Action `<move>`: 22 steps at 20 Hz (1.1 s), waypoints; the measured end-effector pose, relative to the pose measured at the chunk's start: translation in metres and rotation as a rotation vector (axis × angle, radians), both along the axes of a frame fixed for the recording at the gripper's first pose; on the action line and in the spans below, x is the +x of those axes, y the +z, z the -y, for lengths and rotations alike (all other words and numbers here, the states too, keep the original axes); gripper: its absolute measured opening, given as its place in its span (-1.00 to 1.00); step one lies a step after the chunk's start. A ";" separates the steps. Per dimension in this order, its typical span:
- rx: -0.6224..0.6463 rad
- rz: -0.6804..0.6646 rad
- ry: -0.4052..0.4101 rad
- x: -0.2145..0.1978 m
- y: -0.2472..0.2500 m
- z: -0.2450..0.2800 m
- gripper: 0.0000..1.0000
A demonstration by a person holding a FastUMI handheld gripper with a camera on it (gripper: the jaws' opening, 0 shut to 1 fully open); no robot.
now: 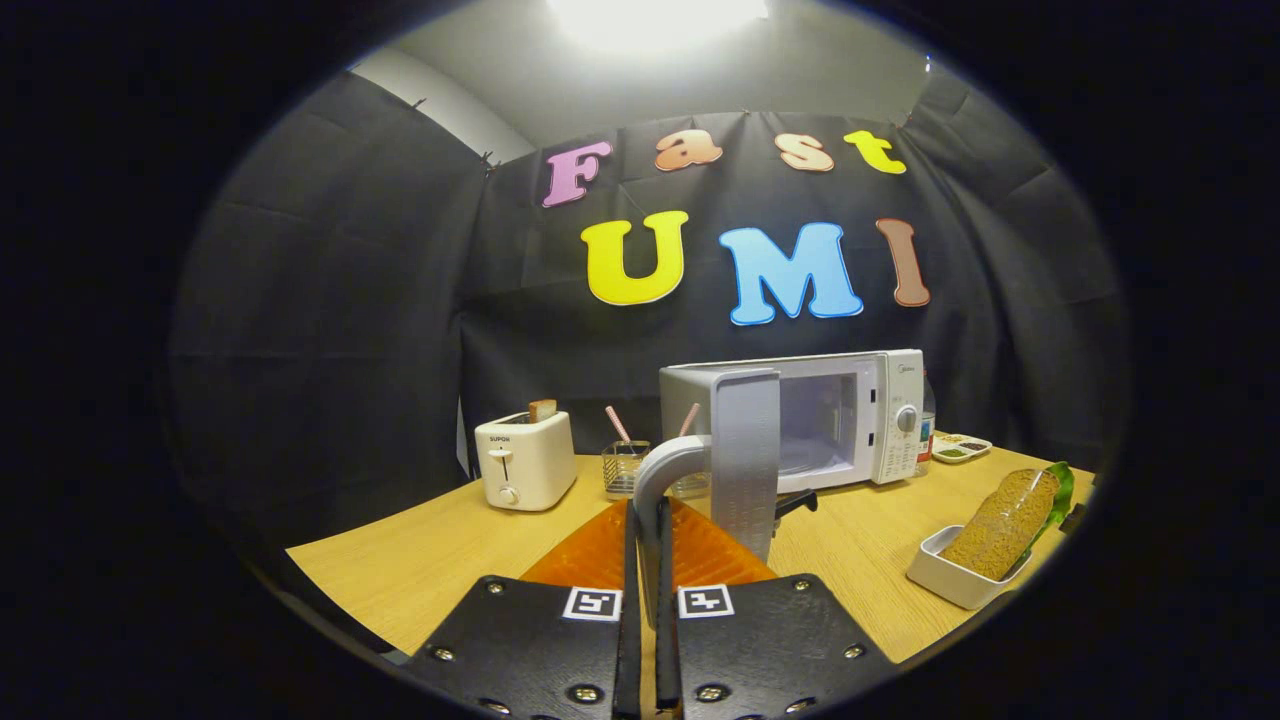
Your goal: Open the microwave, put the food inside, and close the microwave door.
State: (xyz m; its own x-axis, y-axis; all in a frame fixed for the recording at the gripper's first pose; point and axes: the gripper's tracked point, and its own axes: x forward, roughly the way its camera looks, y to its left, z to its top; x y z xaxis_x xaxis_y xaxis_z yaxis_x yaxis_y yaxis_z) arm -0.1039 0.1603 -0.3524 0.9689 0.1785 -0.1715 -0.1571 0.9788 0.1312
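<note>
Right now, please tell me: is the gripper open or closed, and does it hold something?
Gripper: closed on the grey door handle of the microwave; door swung open.

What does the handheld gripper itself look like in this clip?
The gripper has two flat black plates studded with silver screws, each carrying a square black-and-white marker near its inner edge. Two thin black fingers run forward side by side, with translucent orange ribbed pieces flaring beside them.
</note>
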 end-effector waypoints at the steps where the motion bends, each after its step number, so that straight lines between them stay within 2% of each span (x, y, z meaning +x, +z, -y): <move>1: 0.026 0.013 0.073 -0.008 0.004 -0.015 -0.88; 3: 0.038 0.041 0.210 -0.031 0.015 -0.039 -0.87; 5: 0.002 0.085 0.334 -0.058 0.024 -0.047 -0.56; 7: -0.030 0.138 0.401 -0.077 0.032 -0.028 -0.49; 8: -0.008 0.160 0.411 -0.082 0.038 -0.011 -0.26; 9: 0.023 0.164 0.417 -0.084 0.041 0.006 0.19; 10: 0.051 0.150 0.409 -0.084 0.040 0.028 0.28; 12: 0.078 0.100 0.360 -0.080 0.030 0.080 0.32; 14: 0.074 0.036 0.236 -0.074 0.010 0.149 0.34; 15: 0.060 0.014 0.161 -0.070 0.002 0.185 0.52; 17: 0.016 -0.026 0.032 -0.067 -0.013 0.247 0.74; 20: 0.029 -0.055 -0.067 -0.066 -0.026 0.306 0.74; 22: 0.139 -0.100 -0.112 -0.059 -0.039 0.330 0.75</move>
